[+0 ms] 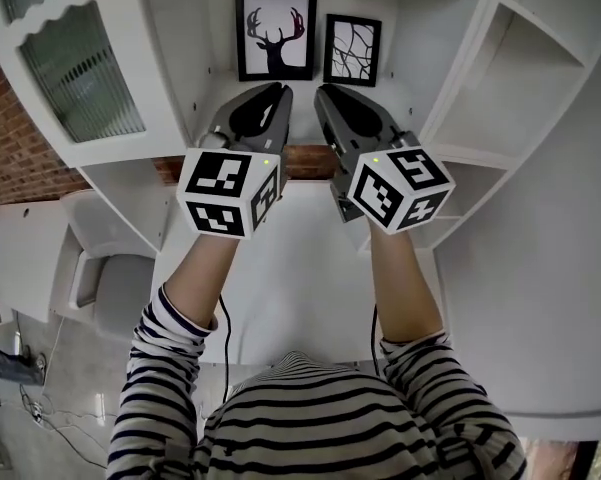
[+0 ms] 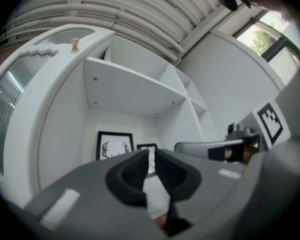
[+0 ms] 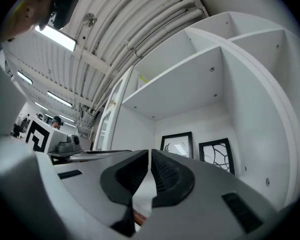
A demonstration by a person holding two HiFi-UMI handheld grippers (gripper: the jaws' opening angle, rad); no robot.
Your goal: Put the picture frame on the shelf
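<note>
Nearest the camera are two forearms in striped sleeves, each hand holding one gripper, so two grippers in all, each carrying one marker cube. The left gripper (image 1: 279, 90) and the right gripper (image 1: 324, 91) are held level, side by side and just apart, both pointing into the same open compartment of the white shelf (image 1: 408, 100). In its own view the left gripper (image 2: 150, 154) has its two jaws drawn together at the tips, with only a thin sliver of light between the dark pads and nothing in it. The right gripper (image 3: 150, 155) likewise has its jaws pressed together on nothing. Beyond the tips, at the back of the compartment, two picture frames stand upright against the rear wall, next to each other but apart from both grippers. The larger one is the antler frame (image 1: 276, 34), on the left. The smaller one is the branch-pattern frame (image 1: 352, 50), on the right. To the left of that compartment is one glass cabinet door (image 1: 80, 73).
</note>
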